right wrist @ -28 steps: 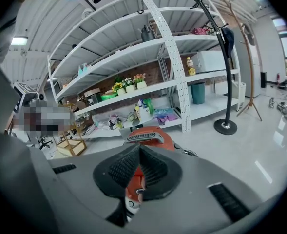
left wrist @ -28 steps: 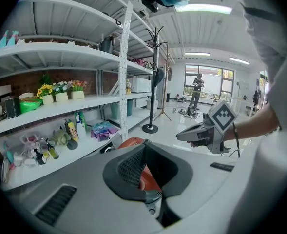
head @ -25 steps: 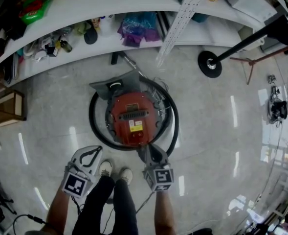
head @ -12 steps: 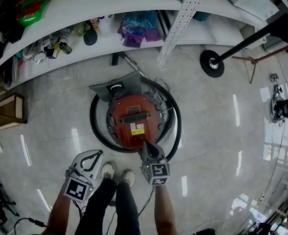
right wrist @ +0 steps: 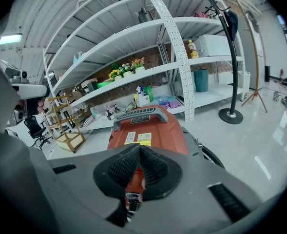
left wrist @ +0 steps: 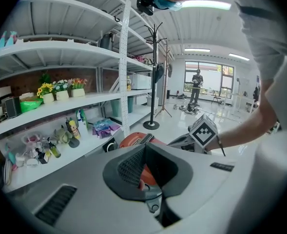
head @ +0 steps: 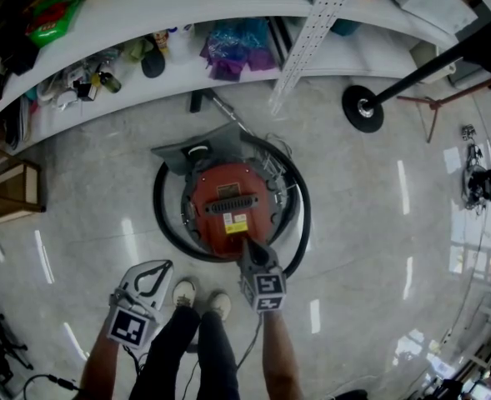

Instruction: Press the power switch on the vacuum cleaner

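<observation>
OK, head view: the vacuum cleaner (head: 228, 211) sits on the floor (head: 353, 223) just ahead of my shoes (head: 181, 290), with the black hose (head: 157, 211) looped round it and the shelf (head: 145, 11) beyond. My right gripper (head: 249, 248) reaches down with its tip over the near edge of the red housing, forearm running almost straight toward it. My left gripper (head: 157, 272) hangs off to the side, apart from the vacuum, tip aimed roughly its way.

Left gripper view: jaws pressed together, nothing in them. The red housing shows past the tip, my right gripper beside it.

Right gripper view: jaws together too, empty. The tip is low over the near end of the housing, below the grey handle (right wrist: 141, 113) and the yellow label (right wrist: 143, 139). I can't pick out the switch itself; I reckon it's under the tip. Plan: use the closed jaws as one blunt point and push straight down, short and firm. No sideways load, or the canister may roll.
</observation>
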Action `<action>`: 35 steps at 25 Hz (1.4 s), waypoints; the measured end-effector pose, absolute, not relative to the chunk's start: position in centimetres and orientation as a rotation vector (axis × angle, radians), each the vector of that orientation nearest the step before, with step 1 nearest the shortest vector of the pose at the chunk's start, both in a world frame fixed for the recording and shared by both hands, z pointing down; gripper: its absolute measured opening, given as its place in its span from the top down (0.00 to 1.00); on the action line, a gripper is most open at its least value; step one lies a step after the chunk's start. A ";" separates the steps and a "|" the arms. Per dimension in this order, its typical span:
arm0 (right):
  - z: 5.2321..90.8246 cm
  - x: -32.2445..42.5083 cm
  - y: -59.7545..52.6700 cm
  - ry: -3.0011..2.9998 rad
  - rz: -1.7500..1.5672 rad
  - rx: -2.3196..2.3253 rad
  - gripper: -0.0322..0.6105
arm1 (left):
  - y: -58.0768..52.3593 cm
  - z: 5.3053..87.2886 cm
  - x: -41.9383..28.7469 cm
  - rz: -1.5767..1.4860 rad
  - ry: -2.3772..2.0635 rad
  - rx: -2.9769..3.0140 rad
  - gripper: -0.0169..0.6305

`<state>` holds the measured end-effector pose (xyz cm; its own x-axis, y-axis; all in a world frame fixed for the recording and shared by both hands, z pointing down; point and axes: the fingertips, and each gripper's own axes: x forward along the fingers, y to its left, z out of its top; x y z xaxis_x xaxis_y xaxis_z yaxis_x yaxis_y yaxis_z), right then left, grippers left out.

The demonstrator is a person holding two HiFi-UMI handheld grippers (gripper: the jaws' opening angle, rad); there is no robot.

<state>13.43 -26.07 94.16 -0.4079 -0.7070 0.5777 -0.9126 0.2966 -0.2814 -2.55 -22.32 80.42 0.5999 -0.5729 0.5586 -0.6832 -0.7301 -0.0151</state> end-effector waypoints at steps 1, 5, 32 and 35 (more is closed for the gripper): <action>94.3 13.4 -26.1 -2.225 0.834 1.458 0.93 | -22.4 80.4 -2.6 0.810 -1.043 2.626 0.96; 94.6 13.2 -26.0 -2.222 0.827 1.453 0.93 | -22.3 80.5 -2.9 0.830 -1.035 2.627 0.96; 95.7 13.5 -26.2 -2.194 0.809 1.441 0.93 | -22.3 80.2 -3.4 0.808 -1.047 2.630 0.96; 95.2 13.6 -26.1 -2.195 0.817 1.450 0.93 | -22.5 79.6 -3.3 0.816 -1.044 2.646 0.96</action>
